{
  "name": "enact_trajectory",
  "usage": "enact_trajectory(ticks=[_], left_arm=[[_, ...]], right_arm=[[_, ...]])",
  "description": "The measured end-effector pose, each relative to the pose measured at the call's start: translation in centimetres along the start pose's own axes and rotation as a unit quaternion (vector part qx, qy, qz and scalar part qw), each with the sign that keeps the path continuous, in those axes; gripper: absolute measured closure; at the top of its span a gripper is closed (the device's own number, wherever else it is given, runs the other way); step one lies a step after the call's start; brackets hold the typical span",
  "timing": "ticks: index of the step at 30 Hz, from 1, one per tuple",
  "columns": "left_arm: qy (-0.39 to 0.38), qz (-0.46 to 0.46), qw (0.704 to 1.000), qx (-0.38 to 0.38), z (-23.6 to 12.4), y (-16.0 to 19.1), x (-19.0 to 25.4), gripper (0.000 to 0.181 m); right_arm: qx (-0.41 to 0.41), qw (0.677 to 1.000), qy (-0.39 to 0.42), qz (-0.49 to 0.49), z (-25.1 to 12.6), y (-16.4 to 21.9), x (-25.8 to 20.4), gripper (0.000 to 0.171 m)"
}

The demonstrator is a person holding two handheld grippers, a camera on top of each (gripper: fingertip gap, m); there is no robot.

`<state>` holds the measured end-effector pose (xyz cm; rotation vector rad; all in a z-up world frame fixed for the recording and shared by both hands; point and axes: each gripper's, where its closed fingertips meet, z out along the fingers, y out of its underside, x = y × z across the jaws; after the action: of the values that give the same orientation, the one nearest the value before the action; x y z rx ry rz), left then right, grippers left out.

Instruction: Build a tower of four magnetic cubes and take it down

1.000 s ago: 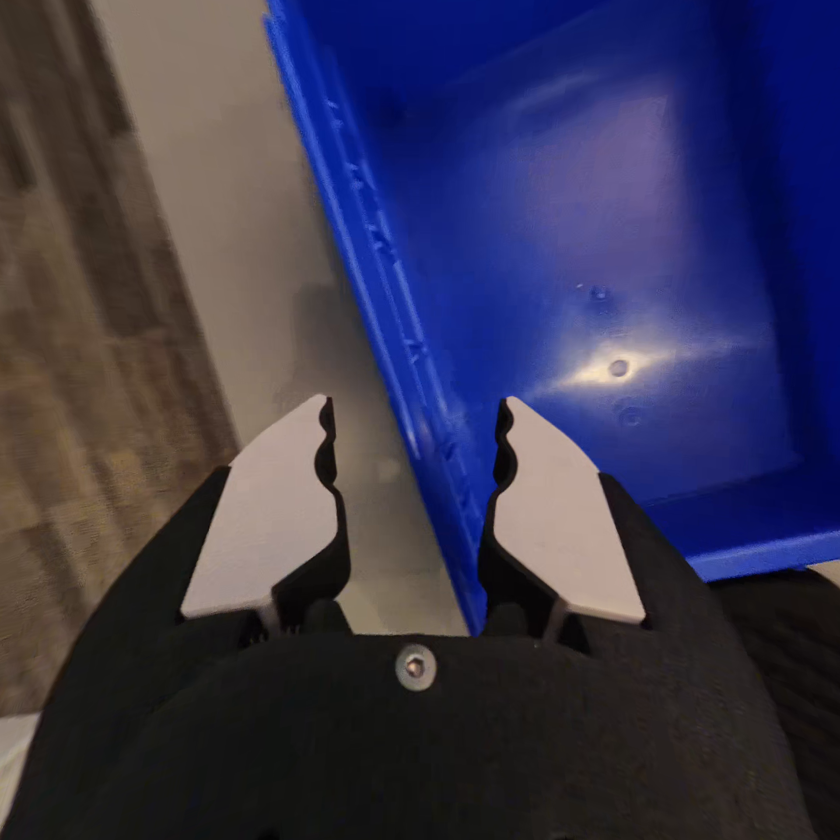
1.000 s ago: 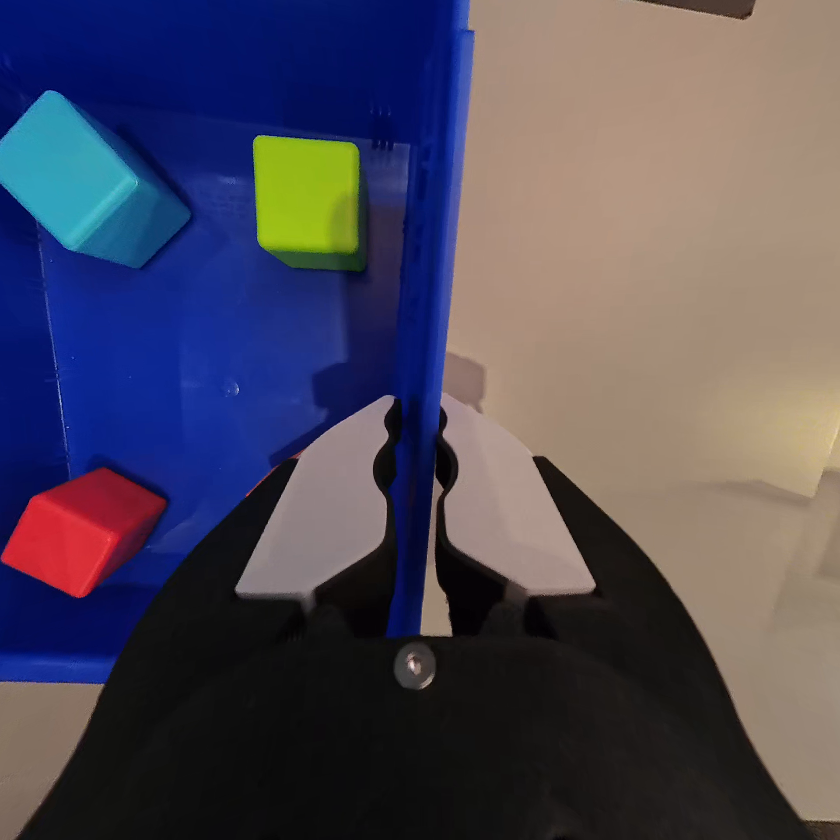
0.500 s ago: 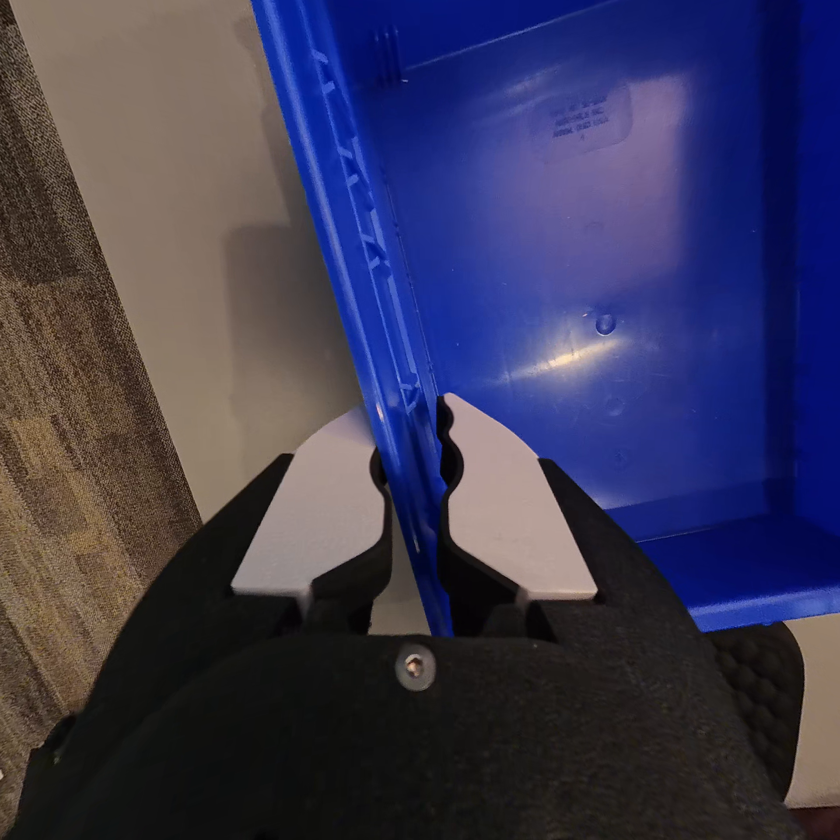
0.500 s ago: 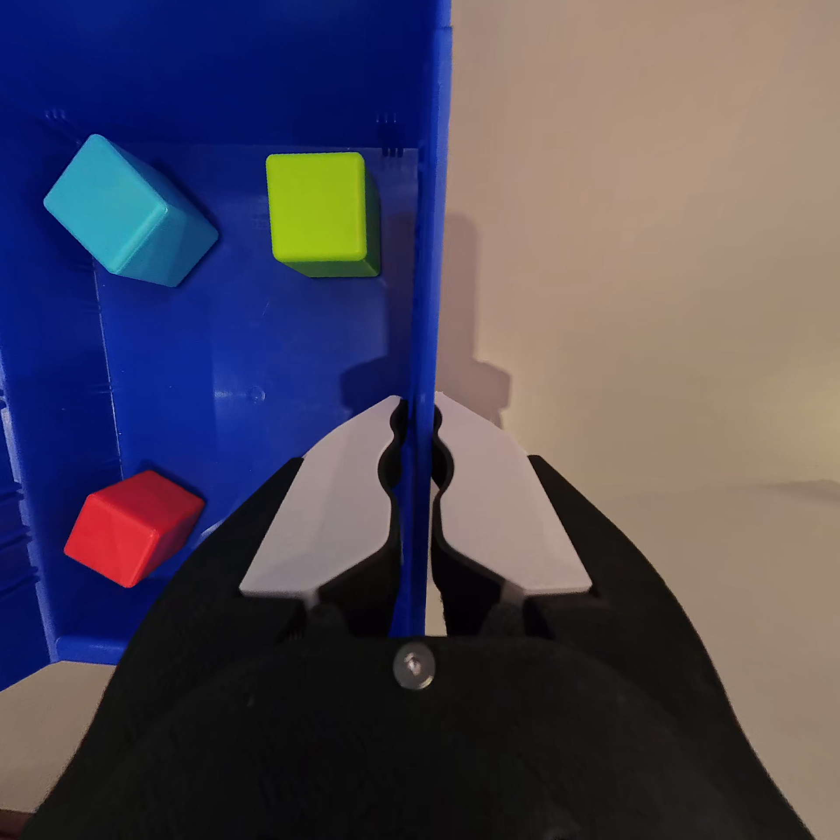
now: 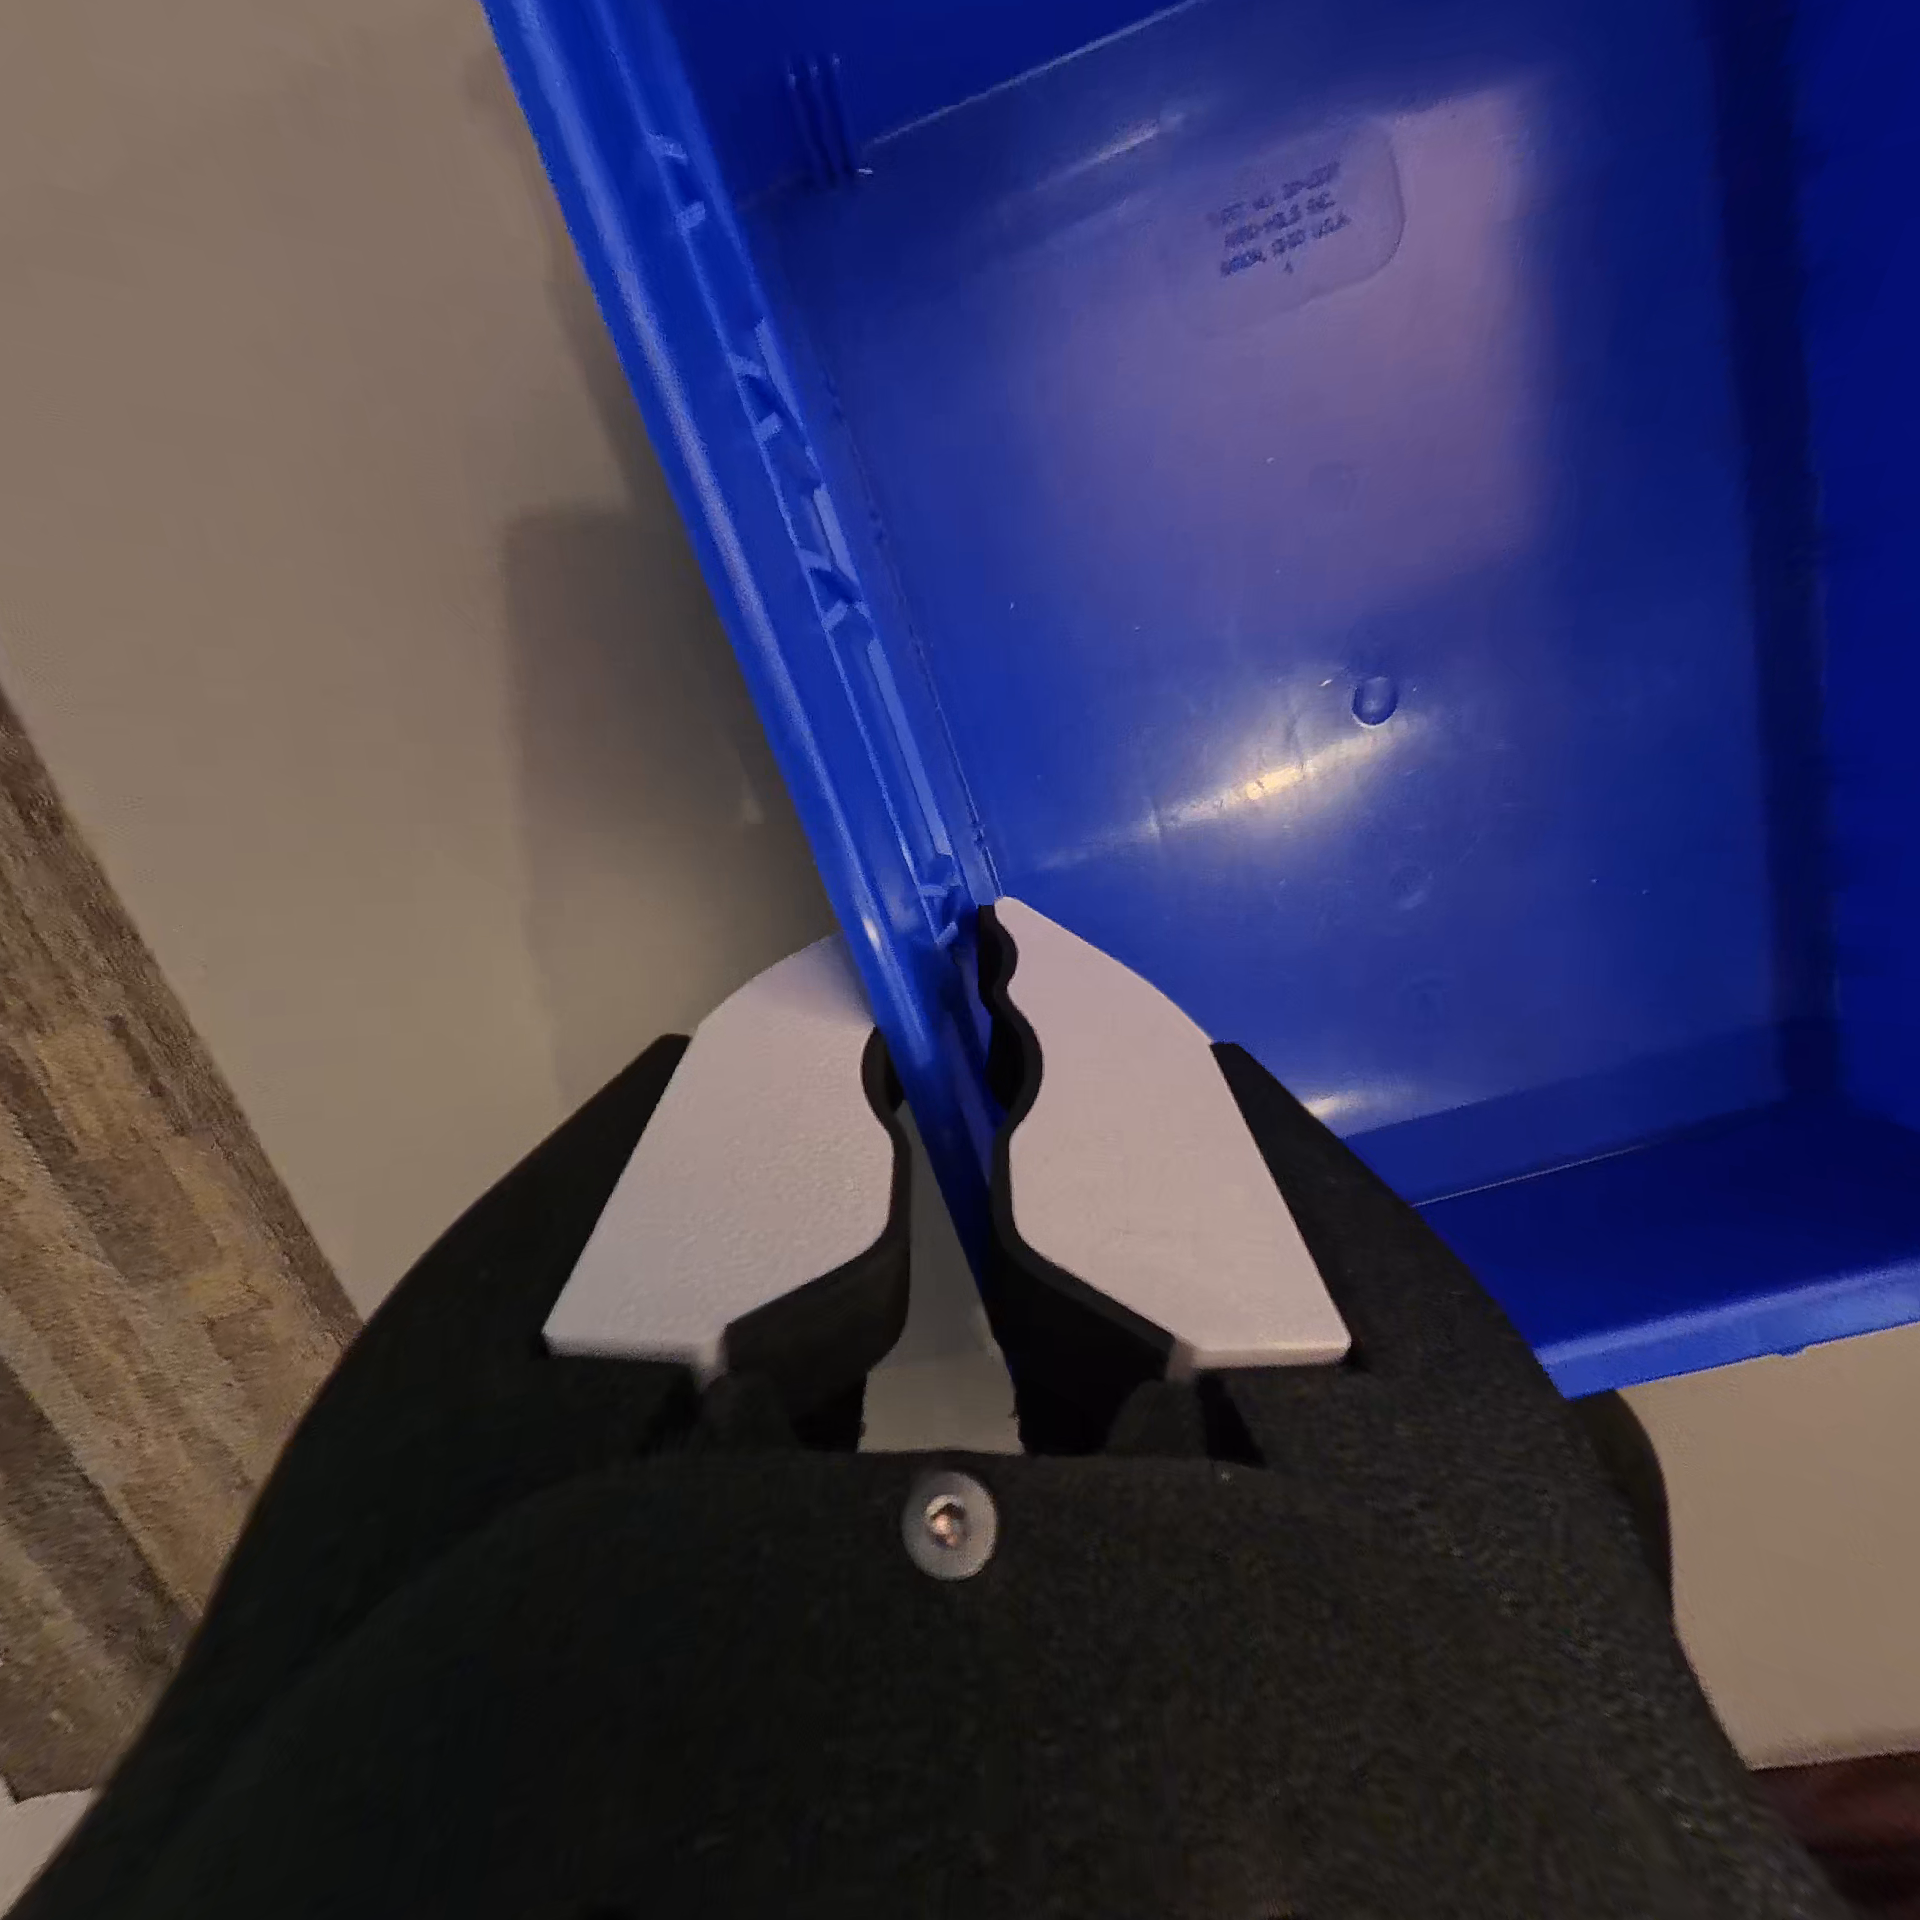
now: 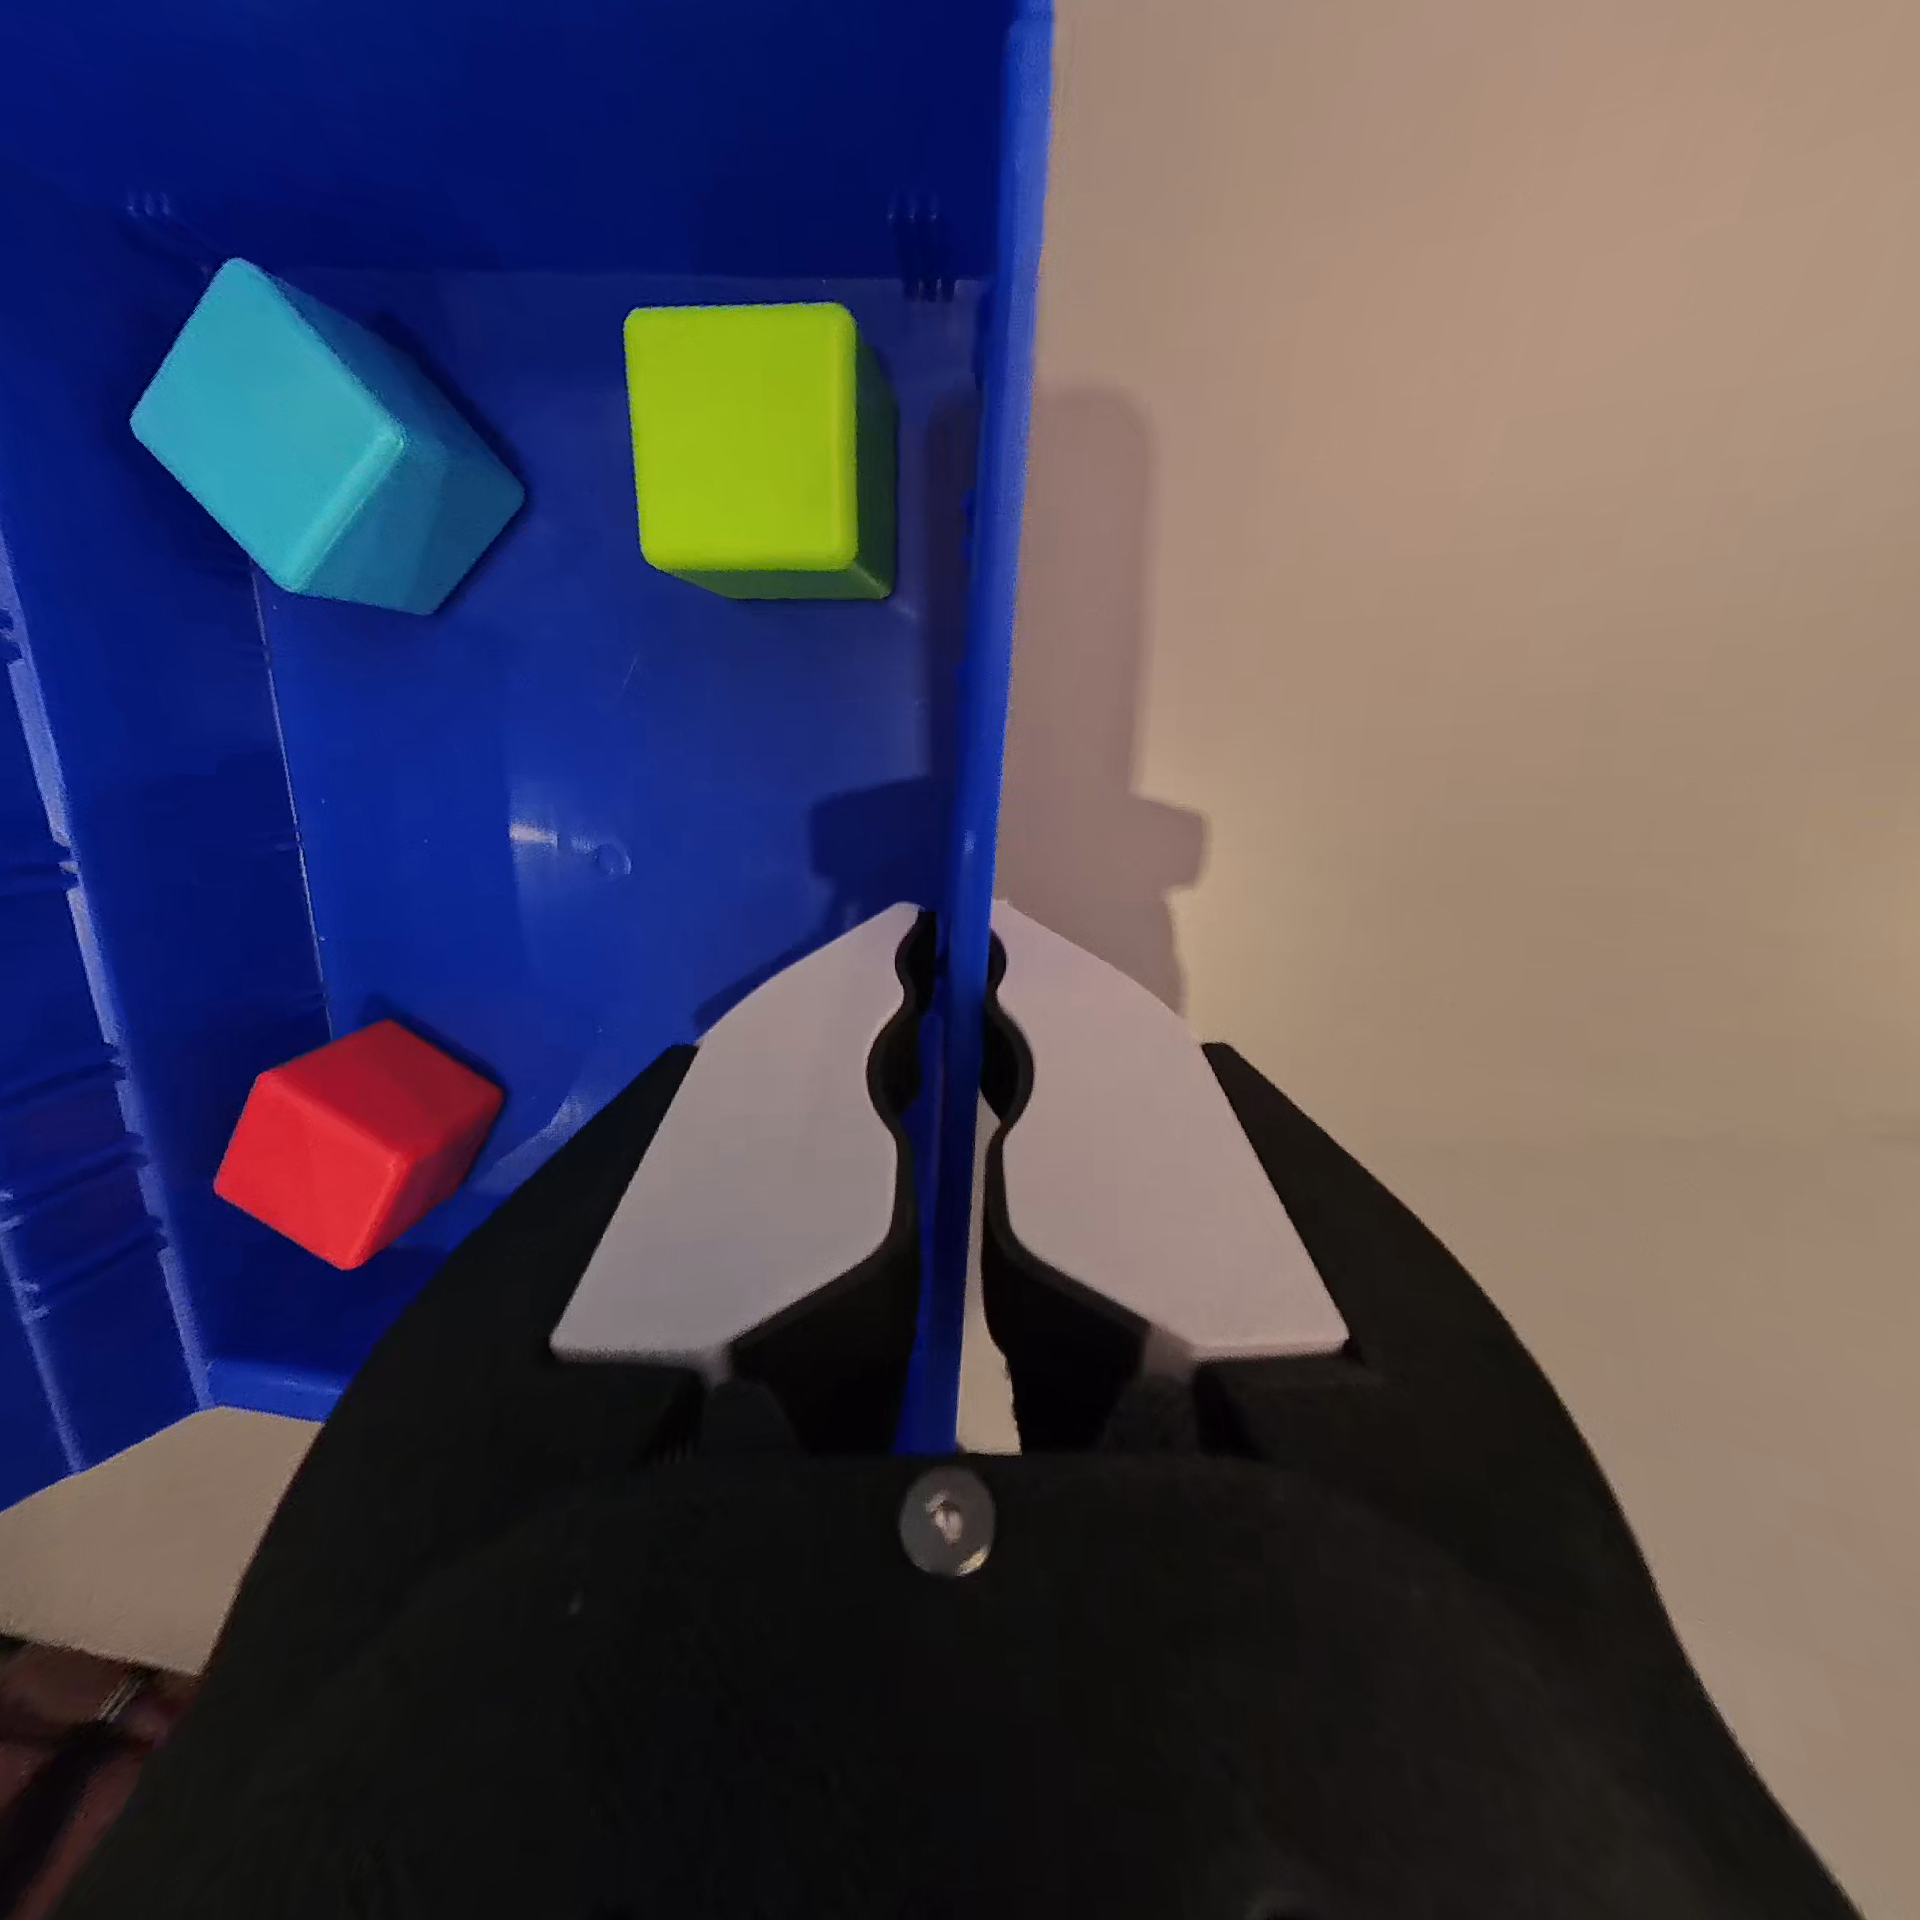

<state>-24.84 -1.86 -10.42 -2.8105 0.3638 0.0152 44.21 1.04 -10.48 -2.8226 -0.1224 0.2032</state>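
Observation:
A blue plastic bin [image 5: 1299,582] lies on a pale table. My left gripper [image 5: 920,935] is shut on the bin's left wall, one finger outside and one inside. My right gripper [image 6: 958,920] is shut on the bin's right wall [image 6: 987,623] in the same way. In the right wrist view a teal cube [image 6: 312,436] and a lime-green cube [image 6: 748,442] sit at the far end of the bin floor, and a red cube [image 6: 353,1132] sits nearer, left of my fingers. The left wrist view shows only bare bin floor.
The pale table [image 6: 1507,623] stretches to the right of the bin and also to its left [image 5: 312,520]. A carpeted floor [image 5: 114,1091] shows past the table's left edge. The table's near edge [image 6: 125,1548] is close below the bin. The left gripper's tips are roughly 70 centimeters from the right gripper's.
My left gripper went from open astride the bin's left wall to shut on it. The bin and cubes have shifted in the right wrist view, nearer and to the right. My right gripper stayed shut on the wall.

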Motion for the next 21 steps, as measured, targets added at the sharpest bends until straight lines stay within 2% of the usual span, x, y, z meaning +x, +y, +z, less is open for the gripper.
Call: enact_trajectory(ticks=[6, 13, 16, 19, 21], left_arm=[[0.021, 0.035, 0.999, -0.007, 0.4, -1.6, 6.4, 0.172], [-0.009, 0.079, 0.997, -0.006, 0.5, -2.5, 11.5, 0.165], [-0.031, 0.1, 0.994, -0.012, 0.6, -2.5, 12.4, 0.162], [-0.055, 0.115, 0.992, -0.019, 0.6, -2.3, 13.0, 0.157], [-0.063, 0.115, 0.991, -0.025, 0.5, -2.1, 13.2, 0.155]], right_arm=[[-0.035, 0.999, 0.003, -0.014, 0.8, -0.1, -5.4, 0.163], [-0.057, 0.995, -0.028, -0.079, 1.6, 0.3, -12.1, 0.158], [-0.085, 0.99, -0.019, -0.114, 2.6, 0.8, -13.1, 0.144], [-0.1, 0.979, 0.055, -0.171, 3.4, 0.6, -11.9, 0.151], [-0.091, 0.98, 0.058, -0.167, 3.5, 0.2, -11.9, 0.153]])
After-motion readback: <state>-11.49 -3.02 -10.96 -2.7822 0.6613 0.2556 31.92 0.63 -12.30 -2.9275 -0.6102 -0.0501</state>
